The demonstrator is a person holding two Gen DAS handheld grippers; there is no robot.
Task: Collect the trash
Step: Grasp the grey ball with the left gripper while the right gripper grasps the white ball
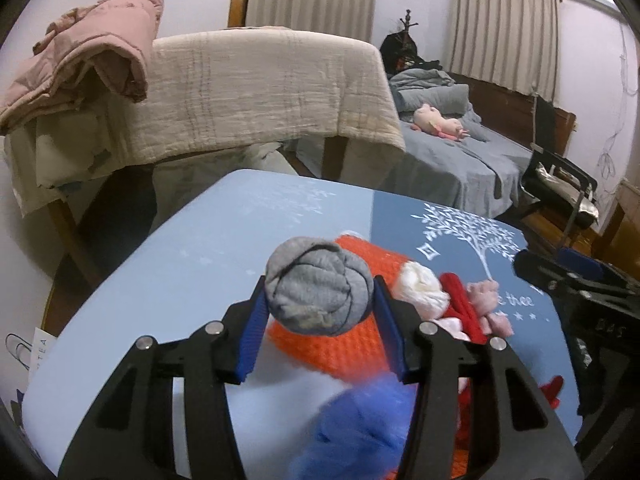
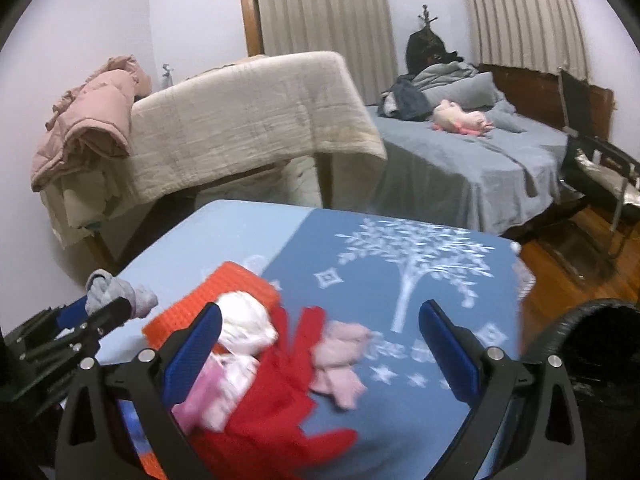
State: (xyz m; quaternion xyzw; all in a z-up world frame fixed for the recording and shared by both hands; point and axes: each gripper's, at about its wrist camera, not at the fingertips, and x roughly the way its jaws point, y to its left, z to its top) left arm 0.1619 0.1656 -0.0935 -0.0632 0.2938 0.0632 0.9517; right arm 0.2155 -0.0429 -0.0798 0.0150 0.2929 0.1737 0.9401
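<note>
Already clamped between the blue pads of the left hand-held gripper [image 1: 318,312]: one grey balled sock [image 1: 316,286], round with no real long axis, raised clear of the worktop [image 1: 168,264] and hanging over the orange knitted cloth [image 1: 340,344]. Opposite, spread wide and holding nothing, the right hand-held gripper [image 2: 320,344], pointing down over the heap with the red garment [image 2: 288,392] and the pink sock pair [image 2: 340,360] lying between its fingers but untouched. Nearest that right one, low at its right edge: a dark rounded bin rim [image 2: 592,320], probably the trash container, so well to the right of the held sock and far closer to the right hand than to the left. By judgement, then, a carry across the heap toward that side, or a hand-over. Counted on the worktop: one orange cloth, one red garment, one white bundle [image 2: 244,320], one pink sock pair, one bright pink-and-white piece [image 2: 216,388], one blurred blue piece [image 1: 360,432] just under the left fingers. Farther back: one draped beige blanket [image 1: 260,88], one pink jacket [image 1: 88,52], then one bed [image 1: 452,164] with one pink plush toy [image 1: 438,122].
</note>
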